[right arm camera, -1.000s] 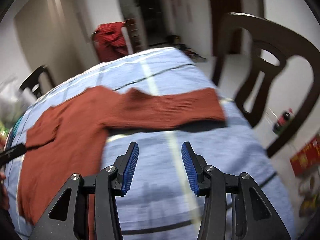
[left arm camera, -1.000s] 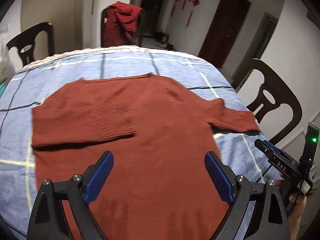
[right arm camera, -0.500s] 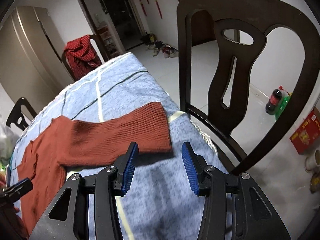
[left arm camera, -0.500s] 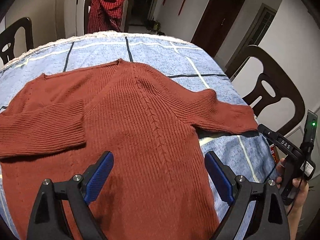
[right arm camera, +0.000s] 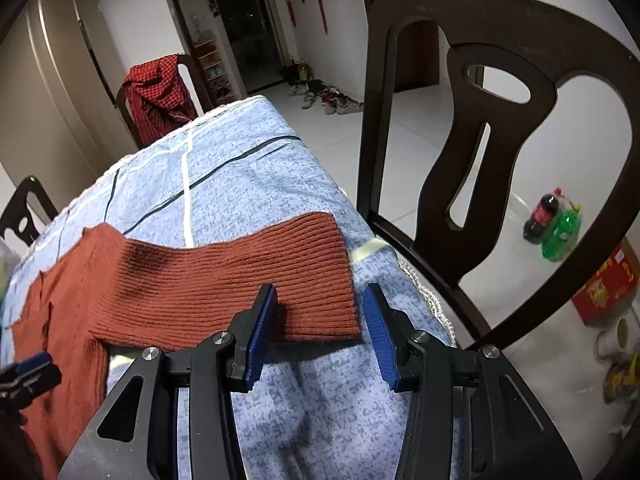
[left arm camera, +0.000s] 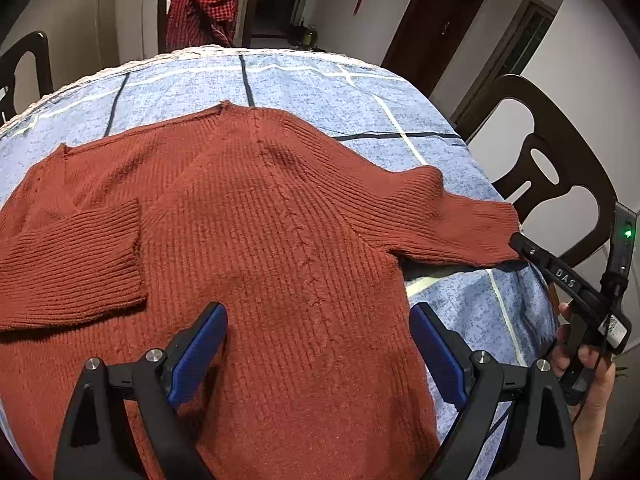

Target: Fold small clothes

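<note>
— Blue patterned cloth (left arm camera: 304, 92) covers the table in both views, crossed by white and dark lines. What lies on it?

— A rust-red knitted sweater (left arm camera: 280, 248), spread flat and filling the centre and lower part of the left wrist view. One sleeve (left arm camera: 72, 264) is folded across the body at the left edge of that frame; the other sleeve (right arm camera: 248, 276) stretches out toward the table's right edge.

— And the left gripper (left arm camera: 318, 354)?

— Its blue pads are spread wide at the bottom of the frame, over the sweater's lower body, holding nothing.

— The right gripper (right arm camera: 320, 332)?

— Also parted. In its own view the cuff end of the outstretched sleeve sits between the two blue pads, at lower centre. Whether the pads touch the knit cannot be told.

— Anything around the table?

— A dark wooden chair (right arm camera: 500, 128) fills the upper right of the right wrist view, with two bottles (right arm camera: 554, 224) on the floor behind it. A red checked garment (left arm camera: 204, 0) hangs on a far chair at the top of the left wrist frame.
</note>
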The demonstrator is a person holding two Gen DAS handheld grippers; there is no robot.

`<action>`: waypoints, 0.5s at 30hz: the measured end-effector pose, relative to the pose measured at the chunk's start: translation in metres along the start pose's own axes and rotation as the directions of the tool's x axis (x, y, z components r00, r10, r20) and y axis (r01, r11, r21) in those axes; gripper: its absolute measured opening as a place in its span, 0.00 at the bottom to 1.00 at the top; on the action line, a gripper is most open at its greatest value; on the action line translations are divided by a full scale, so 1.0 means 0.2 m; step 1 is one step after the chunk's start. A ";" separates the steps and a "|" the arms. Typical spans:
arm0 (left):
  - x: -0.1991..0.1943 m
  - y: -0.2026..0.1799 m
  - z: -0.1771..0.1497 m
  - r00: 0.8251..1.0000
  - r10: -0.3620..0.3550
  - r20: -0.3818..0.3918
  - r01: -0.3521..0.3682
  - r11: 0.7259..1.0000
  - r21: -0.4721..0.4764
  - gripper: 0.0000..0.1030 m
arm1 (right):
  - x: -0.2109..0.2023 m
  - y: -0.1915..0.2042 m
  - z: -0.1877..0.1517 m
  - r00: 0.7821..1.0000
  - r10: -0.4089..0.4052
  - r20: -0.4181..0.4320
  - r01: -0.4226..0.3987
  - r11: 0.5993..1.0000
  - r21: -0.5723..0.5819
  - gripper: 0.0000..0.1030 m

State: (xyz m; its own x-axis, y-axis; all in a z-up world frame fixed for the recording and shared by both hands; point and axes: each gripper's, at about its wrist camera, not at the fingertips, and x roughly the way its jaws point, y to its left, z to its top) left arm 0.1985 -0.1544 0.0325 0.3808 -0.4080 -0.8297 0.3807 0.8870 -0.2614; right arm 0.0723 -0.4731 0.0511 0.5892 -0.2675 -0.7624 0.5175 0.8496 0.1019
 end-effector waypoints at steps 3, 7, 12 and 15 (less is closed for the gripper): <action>0.01 -0.01 0.01 1.000 -0.009 -0.005 0.010 1.000 0.005 0.91 | -0.01 0.02 -0.01 1.000 -0.006 0.012 0.006 1.000 -0.023 0.36; 0.02 -0.01 0.01 1.000 -0.024 -0.013 0.024 1.000 0.004 0.91 | -0.02 0.03 0.00 1.000 0.012 0.014 -0.012 1.000 -0.026 0.30; 0.01 0.00 0.01 1.000 -0.028 -0.008 0.028 1.000 0.005 0.91 | -0.07 0.04 0.01 0.995 0.083 0.052 -0.083 0.996 -0.009 0.15; 0.00 0.02 0.01 1.000 -0.030 -0.006 0.030 1.000 -0.002 0.91 | -0.11 0.10 0.01 0.991 0.104 0.089 -0.100 0.994 -0.044 0.15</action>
State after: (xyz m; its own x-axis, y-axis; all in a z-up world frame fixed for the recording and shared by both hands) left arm 0.2016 -0.1518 0.0325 0.3648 -0.4329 -0.8243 0.3905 0.8748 -0.2866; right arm 0.0713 -0.4510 0.0720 0.6923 -0.2174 -0.6881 0.4281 0.8913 0.1492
